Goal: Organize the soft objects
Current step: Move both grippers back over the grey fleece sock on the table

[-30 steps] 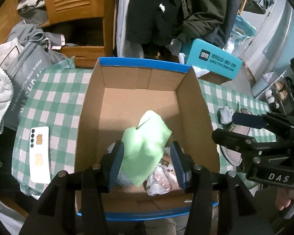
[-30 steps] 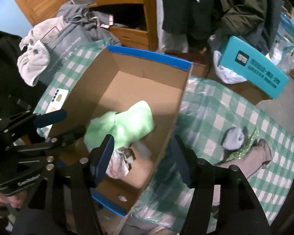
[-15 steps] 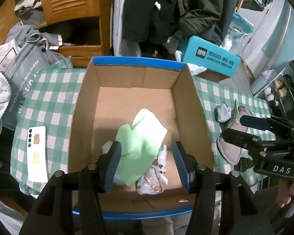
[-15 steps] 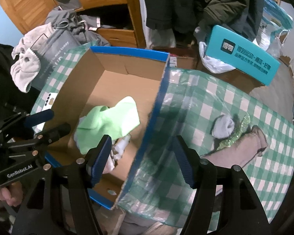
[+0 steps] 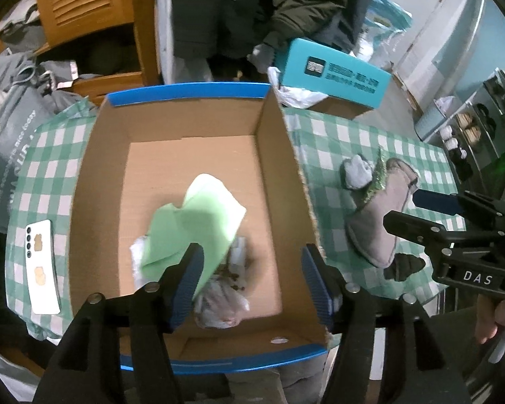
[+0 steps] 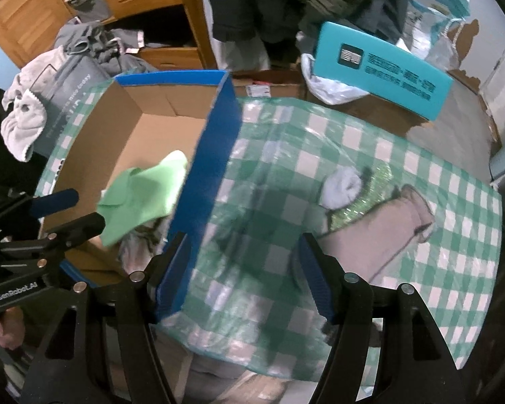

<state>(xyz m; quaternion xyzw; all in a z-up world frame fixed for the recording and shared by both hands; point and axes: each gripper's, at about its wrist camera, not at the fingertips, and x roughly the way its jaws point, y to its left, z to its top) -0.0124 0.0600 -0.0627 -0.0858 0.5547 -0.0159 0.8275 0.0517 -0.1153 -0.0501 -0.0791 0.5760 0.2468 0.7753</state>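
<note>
A cardboard box (image 5: 279, 175) with a blue rim stands on the green checked tablecloth (image 6: 370, 141). Inside it a light green cloth (image 5: 198, 222) lies on top of a crumpled pale bundle (image 5: 219, 306). My left gripper (image 5: 252, 282) hangs over the box's near right part, its jaws opening with nothing pressed between them; the cloth lies under the left finger. My right gripper (image 6: 244, 269) stands open above the tablecloth just right of the box wall (image 6: 212, 155). To its right lie a grey slipper (image 6: 380, 235), a grey sock ball (image 6: 343, 185) and a glittery green piece (image 6: 363, 198).
A white phone (image 5: 42, 266) lies on the cloth left of the box. A grey bag (image 5: 10, 141) and a pale towel (image 6: 23, 124) sit at the far left. A teal carton (image 6: 383, 70), wooden cabinets (image 5: 84, 3) and hanging dark jackets (image 5: 286, 0) stand behind the table.
Both grippers have moved to the right. The left jaws have widened and the green cloth now lies off to their left in the box. The right gripper has passed from over the box to over the tablecloth.
</note>
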